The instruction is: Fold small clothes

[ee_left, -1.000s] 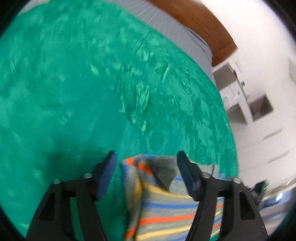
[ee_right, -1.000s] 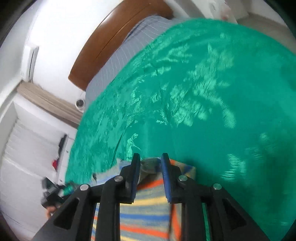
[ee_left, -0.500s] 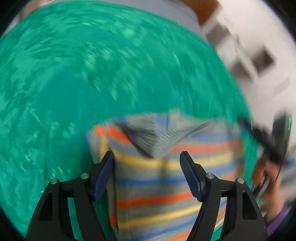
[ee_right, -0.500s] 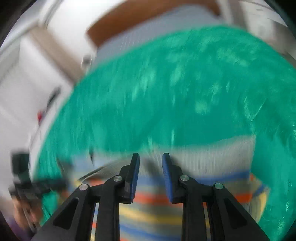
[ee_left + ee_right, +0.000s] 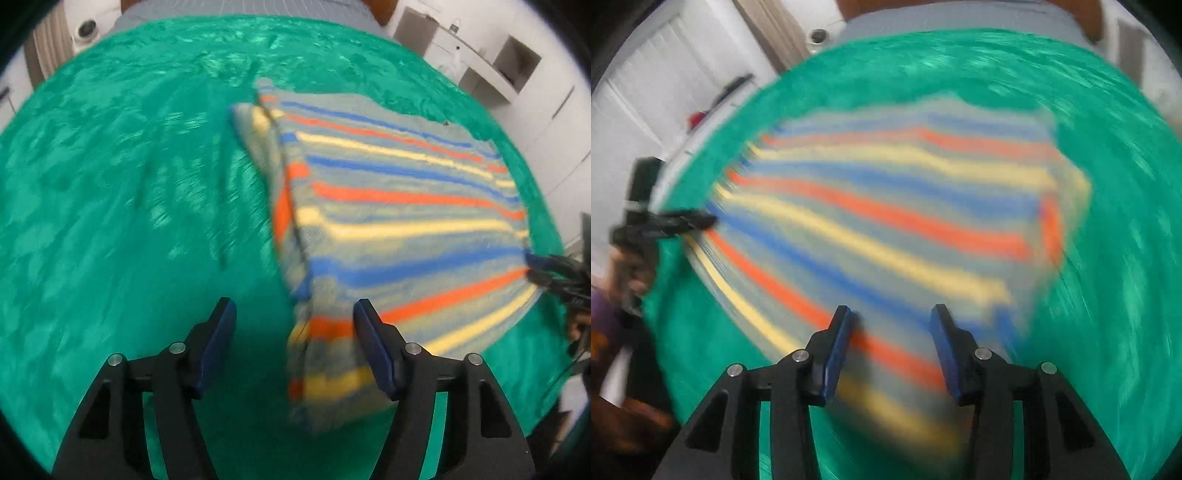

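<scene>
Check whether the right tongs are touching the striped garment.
Cannot tell. In the right wrist view the open right tongs overlap the striped garment, but blur hides whether they rest on it or hover above.

Right wrist fisheye view, motion-blurred: a striped garment [image 5: 886,206] in blue, orange, yellow and grey bands lies spread on a green bedspread [image 5: 1126,258], its near edge beneath the right tool [image 5: 888,325], whose blue-padded fingers [image 5: 836,350] stand apart with nothing between them. At the left edge the left tool [image 5: 687,221], dark and held in a hand [image 5: 628,266], meets the garment's far left side; whether it grips cannot be told. White louvred doors [image 5: 657,92] stand beyond the bed.
</scene>
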